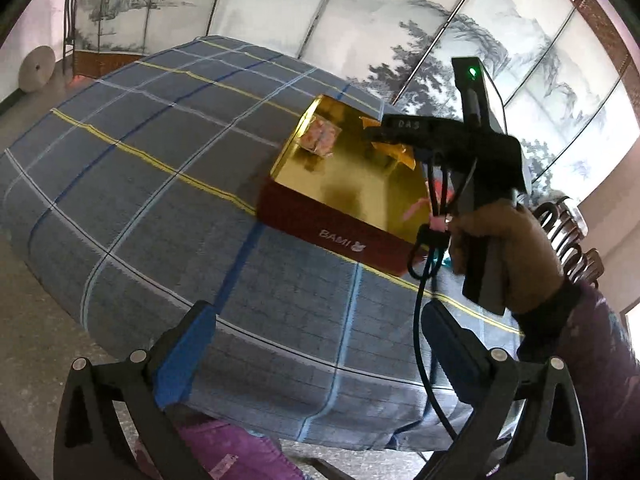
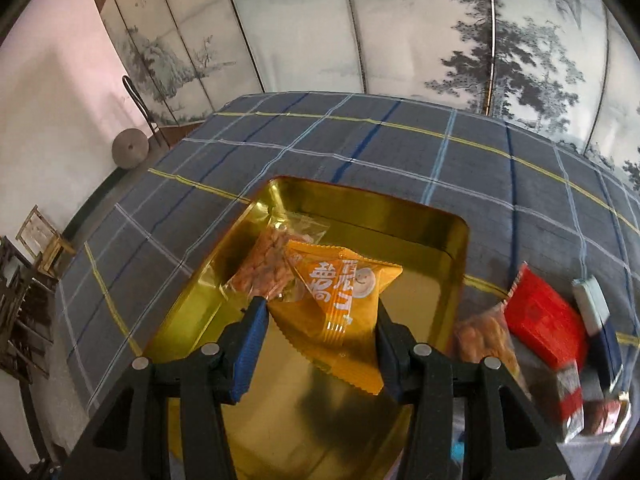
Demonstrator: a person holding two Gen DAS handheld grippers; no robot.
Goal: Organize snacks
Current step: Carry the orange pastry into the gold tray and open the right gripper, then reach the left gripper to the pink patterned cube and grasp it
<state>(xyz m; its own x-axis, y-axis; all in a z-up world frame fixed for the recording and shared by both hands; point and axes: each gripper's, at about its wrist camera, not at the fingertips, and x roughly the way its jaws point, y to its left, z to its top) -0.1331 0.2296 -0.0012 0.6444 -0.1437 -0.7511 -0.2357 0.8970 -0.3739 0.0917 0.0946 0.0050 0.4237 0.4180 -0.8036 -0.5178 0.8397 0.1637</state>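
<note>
- Right gripper (image 2: pixel 320 320): jaws part-open, with the orange packet (image 2: pixel 340 300) between the blue pads. Whether the pads pinch it or only flank it cannot be told; the gap looks about as wide as the packet.
- The orange packet hangs over the gold tray (image 2: pixel 448 216), its long axis running away from the gripper, its far tip over a clear peanut bag (image 2: pixel 268 264) that lies in the tray's far left part.
- My guess at the step in hand: setting the packet down in the tray. The near and right parts of the floor are bare, so there is room beside the peanut bag.
- Right of the tray, on the cloth (image 2: pixel 360 140): another peanut bag (image 2: pixel 486 336), a red packet (image 2: pixel 544 320) and a white-blue one (image 2: pixel 592 304), all blurred.
- Left gripper (image 1: pixel 316 344): wide open, empty, over the near cloth, well apart from the tray (image 1: pixel 344 168); the right is nearer.
- The tray's rim is raised all round, so lower from above.
</note>
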